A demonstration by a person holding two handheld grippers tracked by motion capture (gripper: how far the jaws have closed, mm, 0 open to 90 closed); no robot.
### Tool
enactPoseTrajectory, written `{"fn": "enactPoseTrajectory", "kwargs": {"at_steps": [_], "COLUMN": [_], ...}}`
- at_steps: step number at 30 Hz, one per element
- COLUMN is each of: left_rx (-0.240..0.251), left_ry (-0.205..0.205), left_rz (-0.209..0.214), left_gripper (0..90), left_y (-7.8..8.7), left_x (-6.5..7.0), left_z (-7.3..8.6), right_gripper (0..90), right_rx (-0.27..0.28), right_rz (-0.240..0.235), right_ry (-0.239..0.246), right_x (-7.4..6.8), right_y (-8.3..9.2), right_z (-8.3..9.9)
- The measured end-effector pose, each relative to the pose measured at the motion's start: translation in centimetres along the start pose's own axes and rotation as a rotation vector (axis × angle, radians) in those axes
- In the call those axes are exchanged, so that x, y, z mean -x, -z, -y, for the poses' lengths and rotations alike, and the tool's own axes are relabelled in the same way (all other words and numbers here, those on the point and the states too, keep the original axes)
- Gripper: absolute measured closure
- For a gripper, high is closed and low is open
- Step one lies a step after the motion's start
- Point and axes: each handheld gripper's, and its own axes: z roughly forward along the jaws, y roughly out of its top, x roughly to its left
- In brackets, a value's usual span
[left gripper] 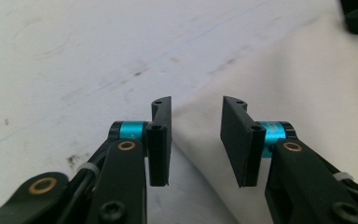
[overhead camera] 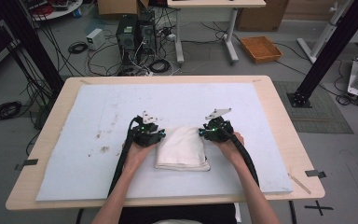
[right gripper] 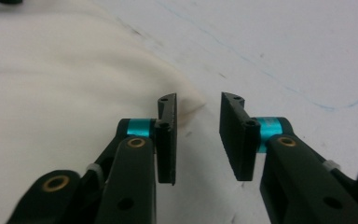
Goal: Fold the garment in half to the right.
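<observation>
Two grippers flank a folded white cloth [overhead camera: 182, 148] in the high view, and I take that cloth as my landmark. It lies on a pale blue mat [overhead camera: 98, 140] that covers most of the wooden table [overhead camera: 279, 107]. My left gripper [overhead camera: 154, 136] sits at the cloth's left edge, my right gripper [overhead camera: 207, 132] at its right edge near the far corner. From up here the jaws are too small and dark for me to read, and my hands cover the rear of each tool. Past the table, beyond the cloth, the floor holds computer towers [overhead camera: 135, 32], tangled cables and an orange tray [overhead camera: 260, 48]; I can read no writing on any of them.

Looking along the left gripper [left gripper: 196, 140], I see its jaws standing apart with a clear gap. A corner of the cloth [left gripper: 298, 84] runs under that gap, and the pads do not press it. The other gripper is cut off at the top right edge beyond the cloth.

Looking along the right gripper [right gripper: 198, 137], I see its jaws parted too. The cloth [right gripper: 65, 93] lies to the left, its brown-stained corner just behind the left jaw, nothing pinched. A faint blue line crosses the mat [right gripper: 307, 56] right of the cloth. No labels are legible.
</observation>
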Motion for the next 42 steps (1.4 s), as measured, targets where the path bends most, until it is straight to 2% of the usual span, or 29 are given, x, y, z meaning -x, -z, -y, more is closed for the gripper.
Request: {"fn": "enactPoseTrajectory", "kwargs": {"at_steps": [2,5,6,9,10,13,16,18,21,23,25,28,30,33,35,39,42], "left_rx": [0.016,0.021,0.018,-0.004,-0.016,-0.052,-0.061,-0.053,-0.042,-0.040,-0.028,0.000,0.011,0.032,0.044,0.071,0.100], "left_ry": [-0.026,-0.103,-0.116,-0.110,-0.112,-0.125,-0.124,-0.134,-0.140,-0.143,-0.135,-0.112,-0.100,-0.075,-0.061,-0.011,0.024], "left_rz": [0.073,0.125,0.145,0.217,0.221,0.208,0.204,0.200,0.197,0.202,0.218,0.217,0.199,0.176,0.150,0.091,0.069], "left_gripper": [61.1,60.0,59.9,59.5,59.4,58.8,58.0,57.8,57.6,56.5,50.7,43.9,40.5,35.8,31.3,29.1,29.1], "left_y": [1.3,2.8,3.1,3.5,3.5,3.4,3.2,3.3,3.3,3.4,3.6,4.2,4.8,5.7,6.3,7.7,8.7], "left_x": [0.7,2.1,2.3,2.6,2.7,2.5,2.5,2.6,2.6,2.6,2.4,1.6,0.8,-0.6,-1.7,-4.1,-5.5], "left_z": [0.2,0.8,1.1,2.0,2.3,3.4,4.4,4.8,5.0,4.9,4.8,4.7,4.5,4.5,4.7,5.4,6.1], "right_gripper": [65.9,65.5,65.5,65.7,66.2,68.7,71.9,73.3,73.5,73.3,66.1,44.3,31.8,20.9,20.3,20.3,20.3], "right_rx": [0.056,0.121,0.132,0.108,0.086,0.043,0.071,0.076,0.071,0.069,0.075,0.106,0.134,0.166,0.170,0.187,0.189], "right_rz": [-0.045,-0.127,-0.147,-0.185,-0.190,-0.183,-0.214,-0.212,-0.188,-0.186,-0.187,-0.196,-0.172,-0.124,-0.097,-0.041,-0.032], "right_ry": [0.009,0.040,0.053,0.078,0.079,0.056,0.011,0.009,0.031,0.024,0.018,-0.017,-0.025,-0.034,-0.043,-0.077,-0.097], "right_x": [-0.8,-2.8,-3.4,-4.8,-5.0,-4.7,-4.0,-4.0,-4.3,-4.3,-4.3,-3.6,-3.1,-2.5,-1.9,-0.7,0.3], "right_y": [1.5,3.3,3.7,3.8,3.6,3.1,3.2,3.4,3.6,3.6,3.7,4.1,4.5,5.1,5.5,6.6,7.3], "right_z": [0.0,0.5,0.8,2.1,2.7,4.4,5.8,6.3,6.4,6.4,6.3,6.2,6.2,6.4,6.6,7.2,7.7]}}
